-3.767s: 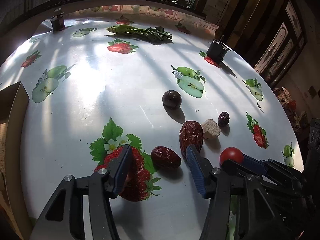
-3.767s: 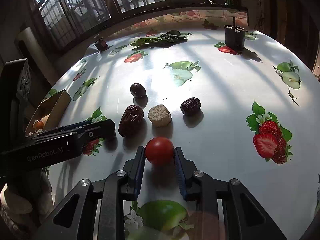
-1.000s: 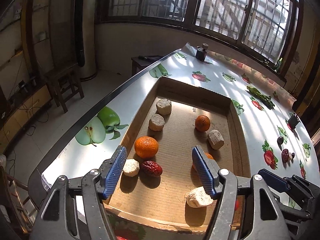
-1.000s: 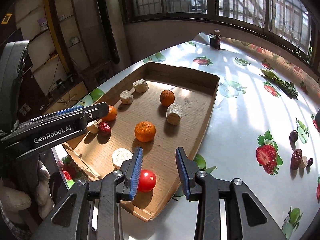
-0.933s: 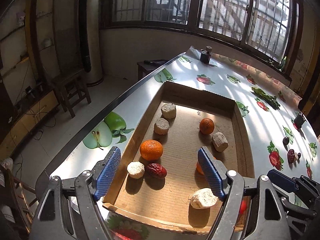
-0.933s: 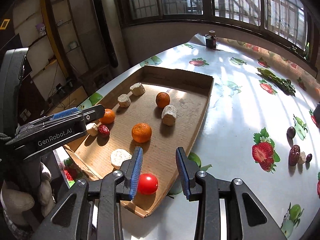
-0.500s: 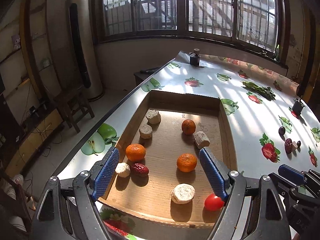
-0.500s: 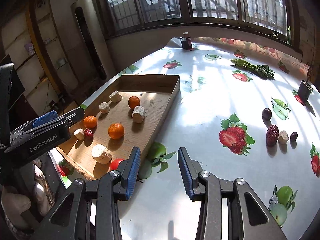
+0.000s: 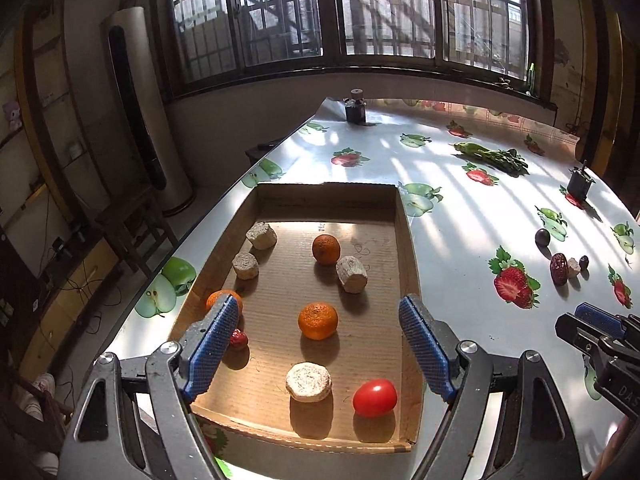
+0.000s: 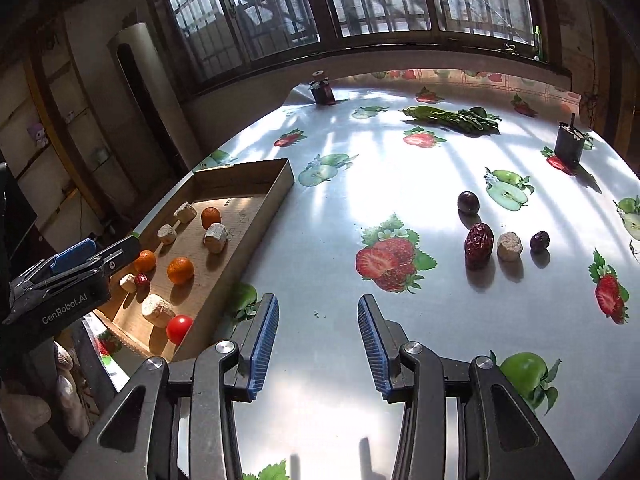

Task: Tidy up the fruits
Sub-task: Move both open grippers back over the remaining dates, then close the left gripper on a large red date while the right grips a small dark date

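Note:
A cardboard tray lies at the table's left edge. It holds three oranges, several pale chunks, a red date and a red tomato near its front corner. My left gripper hovers open above the tray's front, nothing between its fingers. My right gripper is over bare tablecloth to the right of the tray, its jaws opening and empty. On the table to the right sit a dark plum, a large red date, a pale chunk and a small dark fruit.
The tablecloth is printed with strawberries and apples. Leafy greens lie at the far side, with a dark cup at the right and a small dark jar at the far corner. The table edge drops off left of the tray.
The right gripper let go of the tomato in the tray's front corner and swung right over the tablecloth, its jaws widening. The left gripper drew back from the tray; the view turned right.

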A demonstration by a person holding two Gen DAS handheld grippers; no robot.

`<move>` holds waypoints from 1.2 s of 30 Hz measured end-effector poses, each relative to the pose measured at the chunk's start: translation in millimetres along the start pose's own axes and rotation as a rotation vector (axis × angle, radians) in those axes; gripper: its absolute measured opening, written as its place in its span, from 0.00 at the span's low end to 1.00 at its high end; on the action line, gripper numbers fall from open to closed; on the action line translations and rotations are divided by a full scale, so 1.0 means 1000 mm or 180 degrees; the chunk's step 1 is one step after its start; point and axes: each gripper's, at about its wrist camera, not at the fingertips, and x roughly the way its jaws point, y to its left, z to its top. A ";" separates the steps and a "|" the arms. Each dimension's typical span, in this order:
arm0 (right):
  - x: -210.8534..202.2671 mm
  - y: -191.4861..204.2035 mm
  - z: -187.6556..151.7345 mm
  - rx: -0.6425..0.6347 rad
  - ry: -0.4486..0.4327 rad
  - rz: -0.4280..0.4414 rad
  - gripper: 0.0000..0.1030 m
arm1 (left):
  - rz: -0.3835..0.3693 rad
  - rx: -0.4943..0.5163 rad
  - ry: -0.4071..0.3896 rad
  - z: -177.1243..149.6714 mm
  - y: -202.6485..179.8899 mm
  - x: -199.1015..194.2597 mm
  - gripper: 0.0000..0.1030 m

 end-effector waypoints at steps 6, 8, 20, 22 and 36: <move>-0.013 -0.043 0.002 0.0122 -0.0026 -0.0265 0.44 | -0.0256 0.0073 0.0075 0.009 -0.021 0.001 0.80; -0.020 -0.063 0.003 0.0213 -0.0036 -0.0380 0.44 | -0.0441 0.0055 0.0124 0.014 -0.029 0.003 0.80; -0.029 -0.184 0.026 0.0956 0.0056 -0.0776 0.44 | -0.1063 0.0435 0.0444 0.021 -0.124 0.036 0.80; -0.017 -0.188 0.034 0.1018 0.0091 -0.0703 0.44 | -0.1109 0.0511 0.0453 0.023 -0.139 0.042 0.80; 0.042 -0.205 0.048 0.1136 0.0050 -0.0538 0.43 | -0.1637 0.0880 0.0474 0.028 -0.231 0.092 0.78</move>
